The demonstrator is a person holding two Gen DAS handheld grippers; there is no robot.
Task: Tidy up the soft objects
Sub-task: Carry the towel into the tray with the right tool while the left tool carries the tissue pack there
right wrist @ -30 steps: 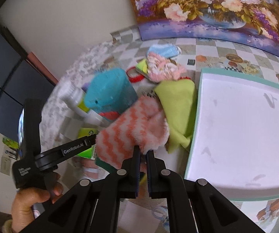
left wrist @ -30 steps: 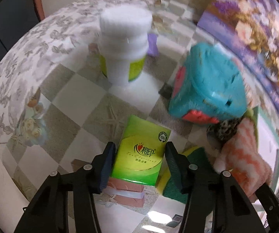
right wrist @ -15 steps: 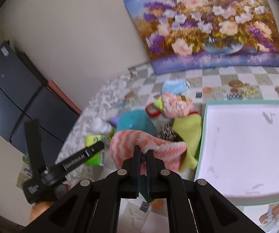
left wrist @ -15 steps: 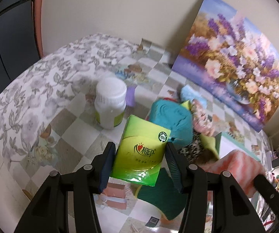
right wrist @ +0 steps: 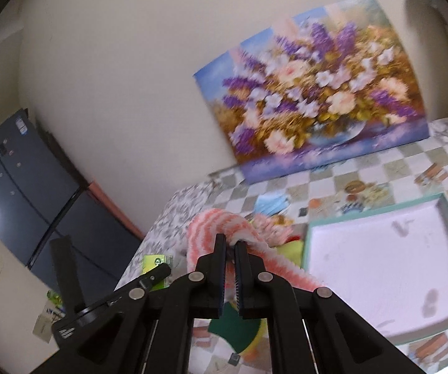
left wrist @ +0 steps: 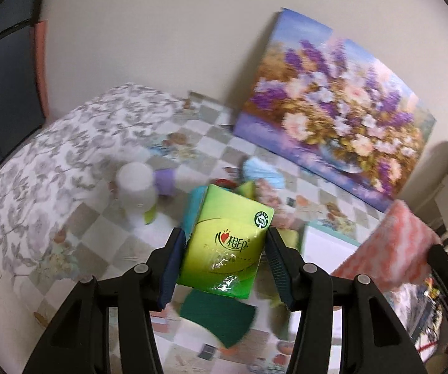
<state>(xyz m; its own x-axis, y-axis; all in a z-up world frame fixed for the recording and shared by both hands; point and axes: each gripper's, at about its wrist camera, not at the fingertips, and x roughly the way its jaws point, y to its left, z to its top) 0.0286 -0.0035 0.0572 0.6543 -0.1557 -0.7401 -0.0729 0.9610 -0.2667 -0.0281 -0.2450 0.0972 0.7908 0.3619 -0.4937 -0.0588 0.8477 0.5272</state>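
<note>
My left gripper [left wrist: 222,249] is shut on a green tissue pack [left wrist: 228,243], held in the air above the checkered table [left wrist: 105,249]. My right gripper [right wrist: 230,246] is shut on a pink and white striped fluffy cloth [right wrist: 224,227], which drapes over its fingertips; the same cloth [left wrist: 392,243] shows at the right of the left wrist view. Below lie a green scouring sponge [left wrist: 216,314], a teal soft item [left wrist: 194,205] partly hidden behind the pack, a blue face mask [right wrist: 270,204], a pink floral cloth [right wrist: 270,227] and a yellow-green cloth [right wrist: 291,251].
A white tray with a teal rim [right wrist: 380,265] lies on the right part of the table. A white bottle [left wrist: 136,187] stands at the left. A flower painting [right wrist: 317,109] leans on the wall behind. A dark fridge [right wrist: 12,193] stands beyond the table's left edge.
Both grippers have risen from the table with their loads: the tissue pack left the pile, and the striped cloth came up off the heap. Both views now tilt up toward the wall.
</note>
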